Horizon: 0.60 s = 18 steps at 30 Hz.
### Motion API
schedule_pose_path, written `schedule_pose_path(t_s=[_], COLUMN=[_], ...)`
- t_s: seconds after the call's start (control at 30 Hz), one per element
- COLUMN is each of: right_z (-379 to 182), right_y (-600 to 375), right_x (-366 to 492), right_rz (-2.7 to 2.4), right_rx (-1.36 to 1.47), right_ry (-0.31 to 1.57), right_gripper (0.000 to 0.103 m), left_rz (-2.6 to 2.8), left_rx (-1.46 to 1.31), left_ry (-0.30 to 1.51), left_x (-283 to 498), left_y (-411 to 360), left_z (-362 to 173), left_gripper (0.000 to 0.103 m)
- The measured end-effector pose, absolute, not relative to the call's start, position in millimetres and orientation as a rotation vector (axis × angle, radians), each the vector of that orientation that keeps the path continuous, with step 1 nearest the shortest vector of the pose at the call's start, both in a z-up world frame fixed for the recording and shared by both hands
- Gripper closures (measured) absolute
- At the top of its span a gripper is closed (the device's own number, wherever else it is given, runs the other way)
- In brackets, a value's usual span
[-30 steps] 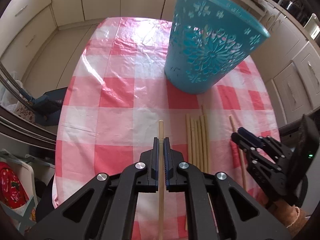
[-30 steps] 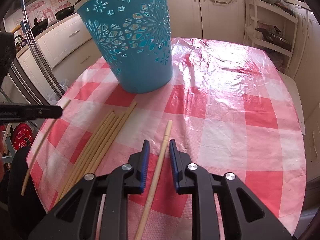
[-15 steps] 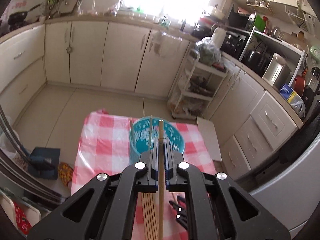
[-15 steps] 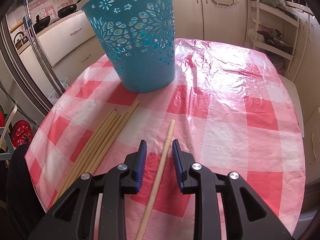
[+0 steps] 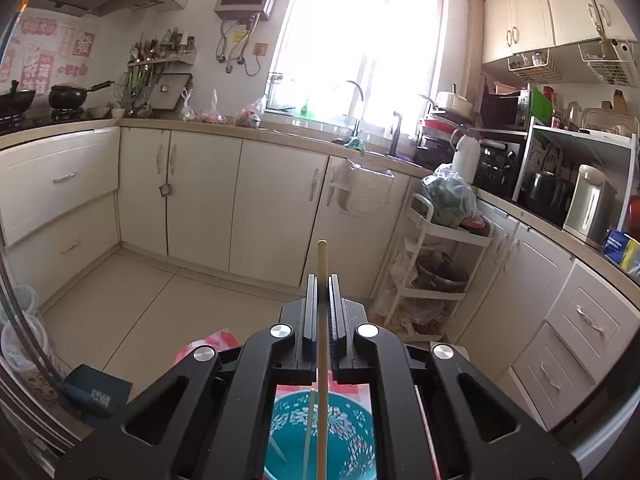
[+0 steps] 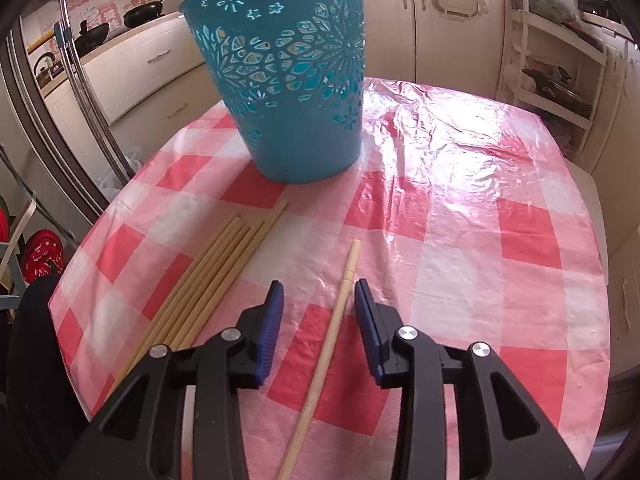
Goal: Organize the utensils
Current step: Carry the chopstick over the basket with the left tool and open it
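Observation:
My left gripper (image 5: pixel 322 280) is shut on a long wooden chopstick (image 5: pixel 322 340), held high above the table. Below it, seen between the gripper's arms, is the open mouth of the teal basket (image 5: pixel 344 432), with a chopstick or two leaning inside. In the right wrist view the same teal basket (image 6: pixel 288 80) stands on the pink checked tablecloth (image 6: pixel 460 240). My right gripper (image 6: pixel 319 290) hangs low over a single chopstick (image 6: pixel 332 328) lying on the cloth; its jaws are opening and the pads are clear of the stick. Several more chopsticks (image 6: pixel 208 280) lie bundled to the left.
Cream kitchen cabinets (image 5: pixel 200 200) and a white trolley rack (image 5: pixel 436 276) stand beyond the table. A metal pole (image 6: pixel 80 92) rises off the table's left side. The tablecloth's right half holds nothing but creased plastic.
My left gripper rose with its chopstick from the table and tilted up, ending above the basket's mouth. My right gripper stayed put and its jaws spread wider around the lying chopstick.

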State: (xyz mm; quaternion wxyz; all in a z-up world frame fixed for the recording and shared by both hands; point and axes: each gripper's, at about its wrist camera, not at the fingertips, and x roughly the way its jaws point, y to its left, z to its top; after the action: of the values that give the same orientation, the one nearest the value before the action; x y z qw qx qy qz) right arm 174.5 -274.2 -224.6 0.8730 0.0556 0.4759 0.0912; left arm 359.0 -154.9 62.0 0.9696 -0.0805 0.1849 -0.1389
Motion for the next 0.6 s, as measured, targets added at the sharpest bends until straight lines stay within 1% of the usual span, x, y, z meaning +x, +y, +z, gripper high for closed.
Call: schedule_pose_path(t_s=[0.13, 0.33, 0.5, 0.6], right_z=[-224.7, -225.0, -224.8, -224.8], right_y=[-273.9, -273.3, -272.6, -272.6], right_x=[174.9, 174.9, 174.6, 174.5], right_rz=[0.193, 0.201, 0.201, 0.2], right_rx=[0.116, 0.115, 0.112, 0.111], right_ry=[0.994, 0.993, 0.993, 0.993], right_gripper=[0.064, 0.062, 0.062, 0.062], left_rz=[-0.221, -0.175, -0.159, -0.15], left_rx=[-0.159, -0.131, -0.083, -0.05], left_ry=[0.35, 0.432, 0.484, 0.492], left_x=[380.7, 400.4, 396.2, 386.6], left_y=[-165.9, -177.0, -177.0, -177.7], left_z=[43.7, -5.3, -36.8, -45.3], left_gripper=[0.099, 0.098, 0.098, 0.098])
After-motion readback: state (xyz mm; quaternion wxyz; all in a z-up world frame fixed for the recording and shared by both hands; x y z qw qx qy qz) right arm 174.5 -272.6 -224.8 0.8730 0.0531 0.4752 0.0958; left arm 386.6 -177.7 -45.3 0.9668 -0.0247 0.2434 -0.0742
